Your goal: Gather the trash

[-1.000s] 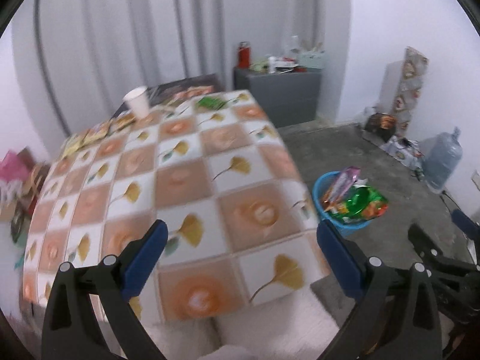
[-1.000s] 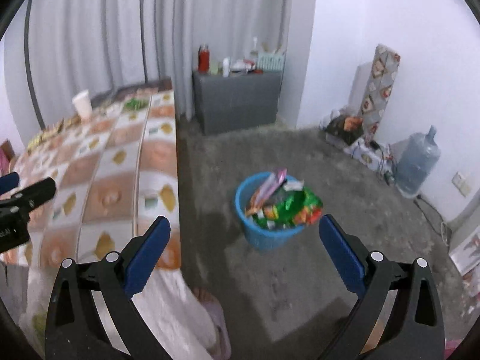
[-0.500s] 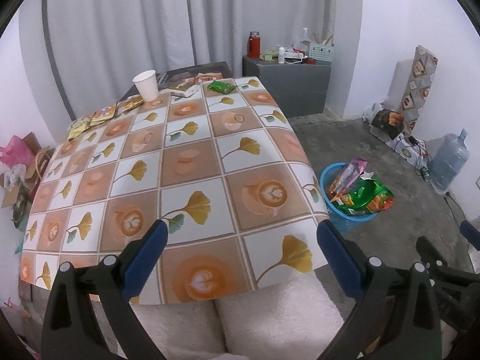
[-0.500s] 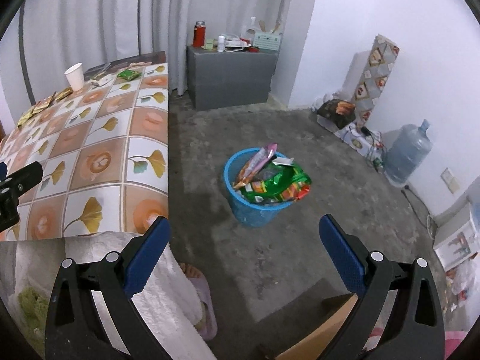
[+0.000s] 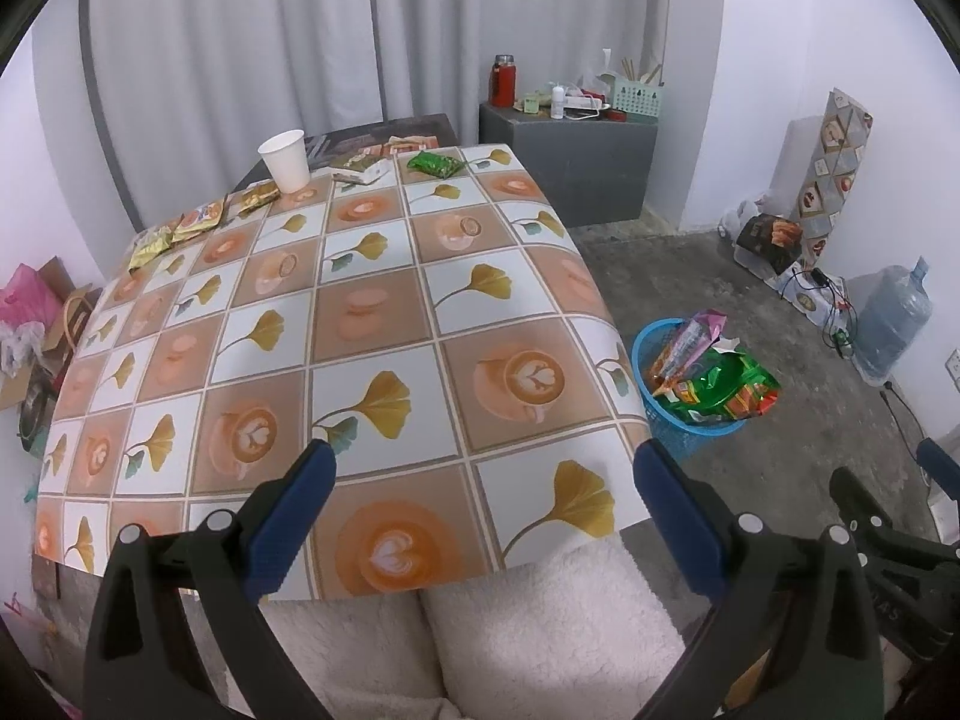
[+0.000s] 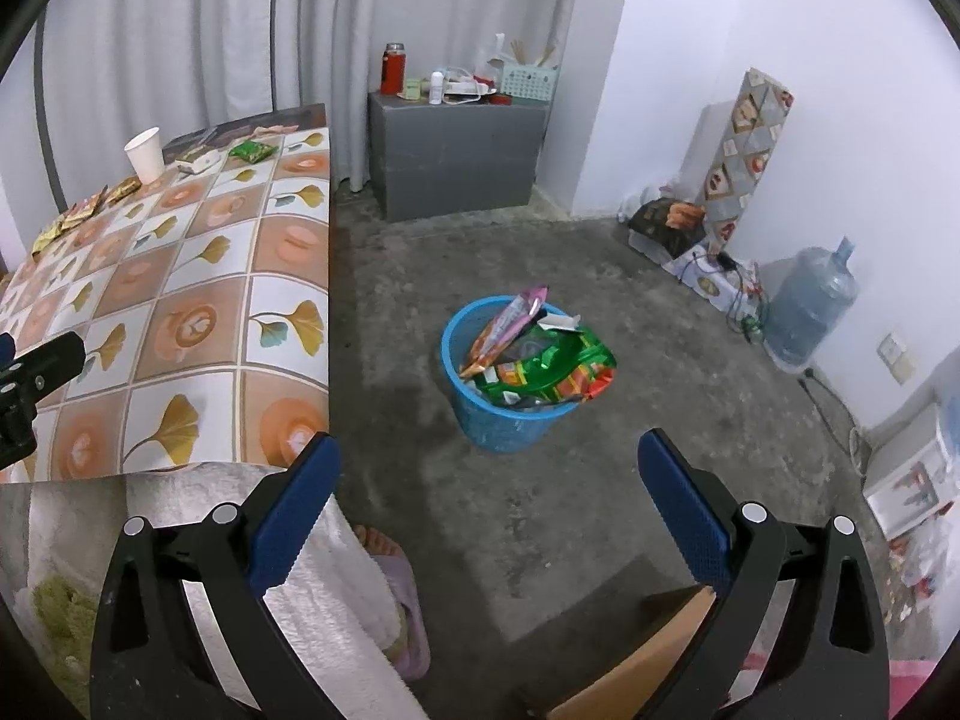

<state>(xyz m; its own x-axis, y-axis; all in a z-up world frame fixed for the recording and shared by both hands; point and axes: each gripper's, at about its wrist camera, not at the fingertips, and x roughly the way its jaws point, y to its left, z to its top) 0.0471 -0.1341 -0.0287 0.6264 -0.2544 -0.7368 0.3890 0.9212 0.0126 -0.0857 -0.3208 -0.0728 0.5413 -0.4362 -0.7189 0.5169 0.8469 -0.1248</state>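
A blue trash basket (image 6: pixel 504 420) (image 5: pixel 678 438) stuffed with snack wrappers stands on the concrete floor right of the table. At the table's far end lie a white paper cup (image 5: pixel 284 160) (image 6: pixel 145 155), a green packet (image 5: pixel 436 164) (image 6: pixel 252 150), a small box (image 5: pixel 362 171) and several yellow wrappers (image 5: pixel 198 221). My left gripper (image 5: pixel 480 498) hovers open over the table's near edge, holding nothing. My right gripper (image 6: pixel 486 492) is open above the floor, short of the basket, also empty.
The table (image 5: pixel 384 324) wears a tiled ginkgo-leaf cloth. A person's white fleece-clad legs (image 5: pixel 540 618) and a slippered foot (image 6: pixel 396 576) are below. A grey cabinet (image 6: pixel 456 156) with a red flask, a water jug (image 6: pixel 810 306) and boxes line the walls.
Both views pulled back and steadied from a blurred swing; more of the table and floor shows now. Both grippers stayed open and empty.
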